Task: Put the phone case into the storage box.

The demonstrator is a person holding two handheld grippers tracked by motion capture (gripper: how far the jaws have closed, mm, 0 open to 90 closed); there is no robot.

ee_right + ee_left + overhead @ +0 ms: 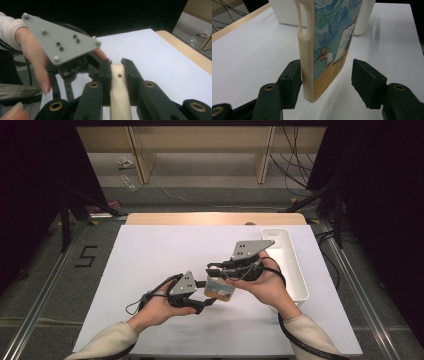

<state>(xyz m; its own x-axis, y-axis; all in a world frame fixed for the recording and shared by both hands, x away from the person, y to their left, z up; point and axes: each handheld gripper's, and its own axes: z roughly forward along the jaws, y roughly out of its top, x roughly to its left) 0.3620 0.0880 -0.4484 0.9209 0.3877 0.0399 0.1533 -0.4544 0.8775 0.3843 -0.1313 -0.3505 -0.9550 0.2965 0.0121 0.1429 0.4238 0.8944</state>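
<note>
The phone case [220, 290] is held up off the tabletop [150, 255], near the middle of its near half, between the two grippers. The left gripper view shows its printed back [332, 45]: blue swirls, a painter in a straw hat at an easel, and a cream rim with a slot. The right gripper view shows the same case edge-on [119, 90], a cream strip with a small hole.

The right gripper [220, 268] grasps it: in its own view the fingers [131, 75] are clenched on the cream edge from both sides. The left gripper [202, 304] has the case's lower end between its fingers. One finger [291, 82] lies against the rim, while the other [367, 82] stands apart from the printed face, so this grip is not yet closed.

The high view shows a white bin [295, 270] along the tabletop's right edge, just beyond the right hand [265, 282].
</note>
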